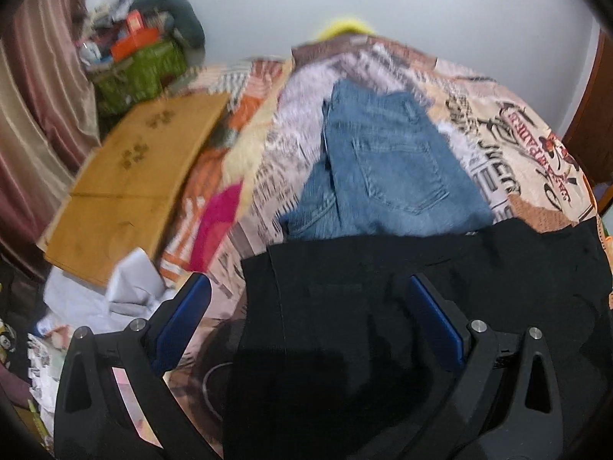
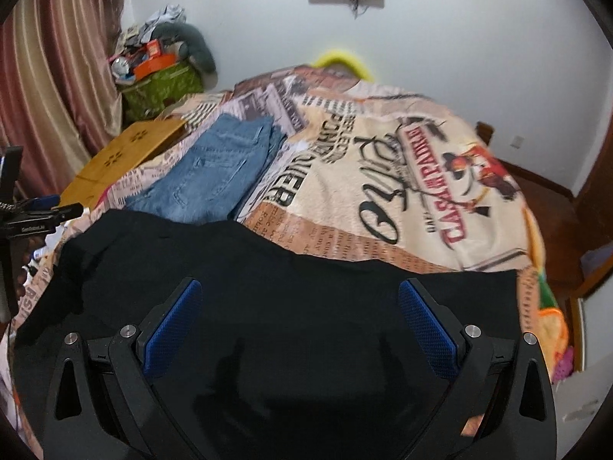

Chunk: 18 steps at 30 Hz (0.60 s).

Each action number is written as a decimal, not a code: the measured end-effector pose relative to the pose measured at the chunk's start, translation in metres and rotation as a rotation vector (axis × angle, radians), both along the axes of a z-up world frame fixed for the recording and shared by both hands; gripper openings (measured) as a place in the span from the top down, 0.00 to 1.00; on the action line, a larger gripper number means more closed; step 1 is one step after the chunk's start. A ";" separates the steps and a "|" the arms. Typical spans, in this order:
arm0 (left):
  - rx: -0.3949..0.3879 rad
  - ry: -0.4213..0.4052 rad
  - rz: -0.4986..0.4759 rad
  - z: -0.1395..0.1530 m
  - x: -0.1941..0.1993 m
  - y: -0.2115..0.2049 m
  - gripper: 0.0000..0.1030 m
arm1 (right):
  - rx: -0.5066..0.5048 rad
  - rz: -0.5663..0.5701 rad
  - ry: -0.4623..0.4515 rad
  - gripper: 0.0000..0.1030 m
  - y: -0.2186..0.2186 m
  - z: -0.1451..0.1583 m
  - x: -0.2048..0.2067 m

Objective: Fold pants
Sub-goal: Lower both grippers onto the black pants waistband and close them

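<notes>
Both grippers hovering wide open over black pants (image 2: 268, 268), long axis running crosswise before folded jeans (image 2: 214, 176); left gripper (image 1: 306, 329) nearer jeans-side end, right gripper (image 2: 299, 329) over opposite half.

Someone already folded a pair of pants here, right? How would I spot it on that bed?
Start at the bed's printed blanket. The folded blue jeans lie on its left part, beside the wooden board. They are the only denim: the black pants nearer the camera lie spread out flat.

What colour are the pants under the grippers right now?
Black. The black pants lie spread across the bed's near edge, clearest in the right wrist view.
</notes>
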<state>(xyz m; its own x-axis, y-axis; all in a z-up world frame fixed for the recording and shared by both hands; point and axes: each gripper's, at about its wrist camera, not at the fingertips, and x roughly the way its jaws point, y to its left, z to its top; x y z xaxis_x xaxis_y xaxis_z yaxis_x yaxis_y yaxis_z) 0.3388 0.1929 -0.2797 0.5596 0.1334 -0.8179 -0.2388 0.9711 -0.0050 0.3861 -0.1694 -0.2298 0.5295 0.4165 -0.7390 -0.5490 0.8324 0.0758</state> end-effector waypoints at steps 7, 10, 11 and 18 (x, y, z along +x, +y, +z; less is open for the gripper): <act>-0.128 0.101 -0.007 -0.031 0.021 0.020 0.25 | -0.026 0.095 0.054 0.05 0.017 -0.026 0.034; -0.168 0.135 -0.002 -0.041 0.030 0.025 0.29 | -0.046 0.126 0.086 0.15 0.023 -0.038 0.052; -0.180 0.145 0.002 -0.044 0.033 0.026 0.30 | -0.045 0.138 0.098 0.16 0.025 -0.041 0.056; -0.290 0.199 0.028 -0.068 0.048 0.037 0.41 | -0.085 0.209 0.151 0.24 0.044 -0.066 0.074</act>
